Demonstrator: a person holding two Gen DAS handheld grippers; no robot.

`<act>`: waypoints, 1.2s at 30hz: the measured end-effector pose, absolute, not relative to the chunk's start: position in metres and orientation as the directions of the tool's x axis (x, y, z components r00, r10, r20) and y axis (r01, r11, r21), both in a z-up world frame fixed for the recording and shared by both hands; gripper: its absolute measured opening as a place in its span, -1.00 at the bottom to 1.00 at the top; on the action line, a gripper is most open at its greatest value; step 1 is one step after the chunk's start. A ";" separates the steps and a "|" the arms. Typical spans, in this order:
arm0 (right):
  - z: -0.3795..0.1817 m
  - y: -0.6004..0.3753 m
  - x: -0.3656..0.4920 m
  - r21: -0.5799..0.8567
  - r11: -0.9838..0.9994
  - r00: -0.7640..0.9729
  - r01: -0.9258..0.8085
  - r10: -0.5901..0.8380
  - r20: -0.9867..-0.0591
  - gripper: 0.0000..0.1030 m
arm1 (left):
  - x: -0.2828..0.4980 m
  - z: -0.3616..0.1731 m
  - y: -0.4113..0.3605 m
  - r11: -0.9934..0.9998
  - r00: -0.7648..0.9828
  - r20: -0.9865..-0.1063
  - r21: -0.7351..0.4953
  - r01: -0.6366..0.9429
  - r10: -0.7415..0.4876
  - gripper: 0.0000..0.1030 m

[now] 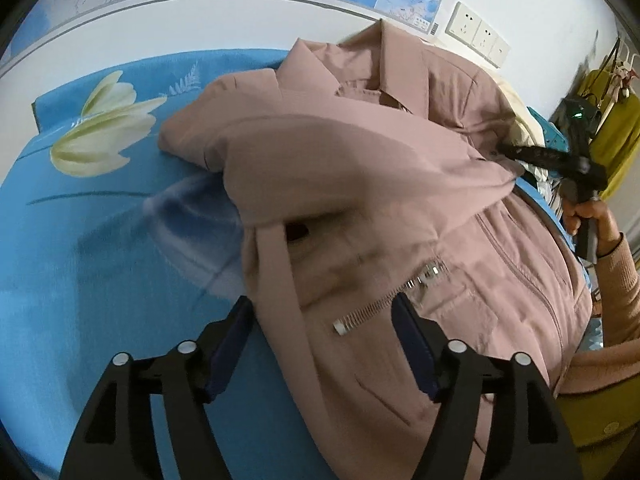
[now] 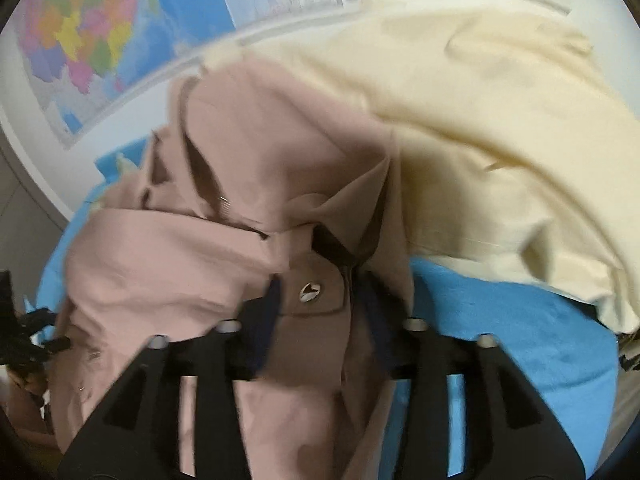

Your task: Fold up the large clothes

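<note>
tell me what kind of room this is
Probably a bedroom at home: the pink jacket lies on a blue flower-print bedsheet, wall maps hang behind it, and a cream garment lies beside it.

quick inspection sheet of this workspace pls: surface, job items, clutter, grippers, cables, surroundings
Surface: blue floral bedsheet, wrinkled beside the garment.
Job's things: pink jacket, partly folded, sleeve laid across the front, zipper showing.
Clutter: cream cloth heaped beside the jacket.
Grippers: left gripper open, jacket fabric between the jaws, unpinched; right gripper open over a snap-button tab.
Cables: nothing seen.
Surroundings: wall map, wall sockets, yellow garment hanging at right.
</note>
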State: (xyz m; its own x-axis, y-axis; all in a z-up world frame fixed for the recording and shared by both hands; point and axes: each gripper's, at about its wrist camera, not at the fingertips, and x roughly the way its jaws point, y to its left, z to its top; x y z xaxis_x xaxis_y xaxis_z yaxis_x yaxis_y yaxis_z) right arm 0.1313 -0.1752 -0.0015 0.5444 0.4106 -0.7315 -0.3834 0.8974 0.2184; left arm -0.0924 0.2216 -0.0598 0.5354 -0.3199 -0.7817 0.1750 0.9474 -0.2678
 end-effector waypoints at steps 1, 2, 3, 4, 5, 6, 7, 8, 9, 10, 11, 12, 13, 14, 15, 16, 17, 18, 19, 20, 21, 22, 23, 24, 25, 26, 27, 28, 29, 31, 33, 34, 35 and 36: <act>0.004 -0.178 0.124 0.211 0.896 0.558 -0.390 0.412 -0.720 0.03 | -0.097 -0.060 0.220 0.948 0.534 -0.784 -0.265 0.174 -0.317 0.36; 0.008 -0.182 0.115 0.199 0.897 0.567 -0.396 0.409 -0.715 0.08 | -0.100 -0.060 0.218 0.950 0.532 -0.787 -0.262 0.172 -0.313 0.38; 0.009 -0.185 0.108 0.201 0.893 0.559 -0.402 0.413 -0.719 0.11 | -0.103 -0.060 0.217 0.950 0.530 -0.788 -0.261 0.170 -0.312 0.39; 0.008 -0.188 0.101 0.215 0.887 0.542 -0.409 0.426 -0.725 0.15 | -0.106 -0.060 0.215 0.950 0.527 -0.790 -0.263 0.169 -0.313 0.39; 0.006 -0.190 0.099 0.227 0.882 0.530 -0.412 0.435 -0.728 0.18 | -0.109 -0.060 0.214 0.951 0.526 -0.791 -0.261 0.168 -0.311 0.41; 0.004 -0.194 0.093 0.242 0.877 0.512 -0.415 0.445 -0.735 0.18 | -0.112 -0.060 0.212 0.952 0.528 -0.792 -0.258 0.167 -0.307 0.43; 0.001 -0.199 0.088 0.266 0.869 0.489 -0.416 0.461 -0.740 0.19 | -0.114 -0.060 0.211 0.952 0.529 -0.791 -0.258 0.165 -0.307 0.43; 0.001 -0.196 0.087 0.289 0.863 0.472 -0.414 0.475 -0.743 0.30 | -0.118 -0.060 0.210 0.950 0.527 -0.791 -0.266 0.163 -0.311 0.44; -0.003 -0.201 0.080 0.323 0.853 0.449 -0.409 0.497 -0.743 0.37 | -0.122 -0.062 0.209 0.947 0.525 -0.789 -0.278 0.160 -0.320 0.46; -0.005 -0.206 0.075 0.345 0.847 0.437 -0.405 0.511 -0.740 0.49 | -0.126 -0.062 0.208 0.946 0.526 -0.787 -0.285 0.155 -0.323 0.48; -0.009 -0.215 0.066 0.388 0.830 0.410 -0.400 0.541 -0.735 0.55 | -0.131 -0.063 0.208 0.945 0.532 -0.781 -0.293 0.149 -0.326 0.49; -0.013 -0.219 0.059 0.407 0.824 0.396 -0.394 0.552 -0.734 0.55 | -0.136 -0.063 0.207 0.942 0.535 -0.777 -0.301 0.147 -0.332 0.52; -0.017 -0.226 0.050 0.421 0.821 0.384 -0.387 0.558 -0.736 0.57 | -0.140 -0.063 0.206 0.939 0.534 -0.774 -0.311 0.148 -0.340 0.54; -0.019 -0.230 0.044 0.430 0.818 0.372 -0.382 0.562 -0.738 0.60 | -0.145 -0.063 0.207 0.932 0.531 -0.768 -0.332 0.147 -0.358 0.55; -0.023 -0.236 0.036 0.442 0.816 0.360 -0.373 0.566 -0.741 0.61 | -0.148 -0.063 0.206 0.927 0.527 -0.766 -0.345 0.148 -0.369 0.55; -0.024 -0.240 0.031 0.447 0.818 0.358 -0.363 0.565 -0.743 0.64 | -0.153 -0.063 0.206 0.922 0.521 -0.764 -0.355 0.151 -0.380 0.56; -0.027 -0.245 0.024 0.461 0.815 0.353 -0.350 0.571 -0.741 0.66 | -0.156 -0.063 0.205 0.919 0.516 -0.763 -0.364 0.153 -0.388 0.57; -0.030 -0.250 0.018 0.491 0.801 0.341 -0.342 0.593 -0.730 0.66 | -0.158 -0.063 0.204 0.916 0.513 -0.762 -0.371 0.154 -0.395 0.59; -0.032 -0.255 0.013 0.512 0.789 0.332 -0.339 0.610 -0.720 0.66 | -0.162 -0.063 0.203 0.910 0.508 -0.759 -0.383 0.157 -0.407 0.60; -0.033 -0.257 0.009 0.524 0.780 0.323 -0.342 0.622 -0.714 0.66 | -0.166 -0.063 0.201 0.903 0.503 -0.753 -0.398 0.163 -0.423 0.63; -0.035 -0.258 0.004 0.536 0.768 0.310 -0.350 0.635 -0.708 0.66 | -0.168 -0.063 0.198 0.896 0.498 -0.749 -0.411 0.168 -0.437 0.65; -0.037 -0.259 0.000 0.544 0.758 0.305 -0.359 0.646 -0.700 0.68 | -0.171 -0.063 0.196 0.887 0.493 -0.742 -0.427 0.174 -0.454 0.65; -0.036 -0.259 -0.004 0.548 0.751 0.303 -0.368 0.654 -0.693 0.68 | -0.174 -0.063 0.193 0.881 0.488 -0.738 -0.438 0.179 -0.466 0.67; -0.037 -0.258 -0.008 0.558 0.738 0.290 -0.379 0.667 -0.686 0.68 | -0.178 -0.063 0.189 0.870 0.480 -0.730 -0.454 0.192 -0.486 0.69; -0.036 -0.258 -0.012 0.576 0.717 0.274 -0.394 0.689 -0.671 0.65 | -0.180 -0.064 0.187 0.857 0.469 -0.721 -0.473 0.204 -0.510 0.71; -0.037 -0.258 -0.015 0.597 0.694 0.256 -0.403 0.712 -0.654 0.62 | -0.182 -0.064 0.184 0.843 0.461 -0.710 -0.493 0.214 -0.532 0.76; -0.039 -0.256 -0.018 0.619 0.667 0.235 -0.414 0.736 -0.635 0.62 | -0.184 -0.065 0.180 0.818 0.450 -0.688 -0.528 0.229 -0.569 0.84; -0.040 -0.253 -0.021 0.626 0.655 0.218 -0.424 0.744 -0.631 0.61 | -0.185 -0.066 0.180 0.805 0.445 -0.676 -0.544 0.235 -0.587 0.87; -0.041 -0.251 -0.024 0.615 0.656 0.217 -0.437 0.741 -0.636 0.60 | -0.186 -0.067 0.178 0.796 0.449 -0.664 -0.556 0.237 -0.598 0.86; -0.041 -0.250 -0.026 0.637 0.633 0.203 -0.441 0.761 -0.616 0.44 | -0.186 -0.066 0.171 0.800 0.454 -0.664 -0.549 0.245 -0.594 0.86; -0.046 -0.248 -0.025 0.694 0.580 0.162 -0.426 0.804 -0.572 0.23 | -0.183 -0.067 0.169 0.780 0.449 -0.646 -0.575 0.245 -0.617 0.86; -0.050 -0.241 -0.026 0.707 0.563 0.140 -0.429 0.814 -0.564 0.15 | -0.181 -0.067 0.167 0.778 0.454 -0.642 -0.582 0.237 -0.618 0.84; -0.049 -0.236 -0.028 0.692 0.568 0.141 -0.444 0.808 -0.573 0.07 | -0.179 -0.067 0.162 0.783 0.461 -0.643 -0.574 0.237 -0.611 0.61; -0.049 -0.228 -0.030 0.679 0.573 0.138 -0.459 0.801 -0.582 0.00 | -0.177 -0.067 0.158 0.811 0.472 -0.668 -0.540 0.224 -0.575 0.24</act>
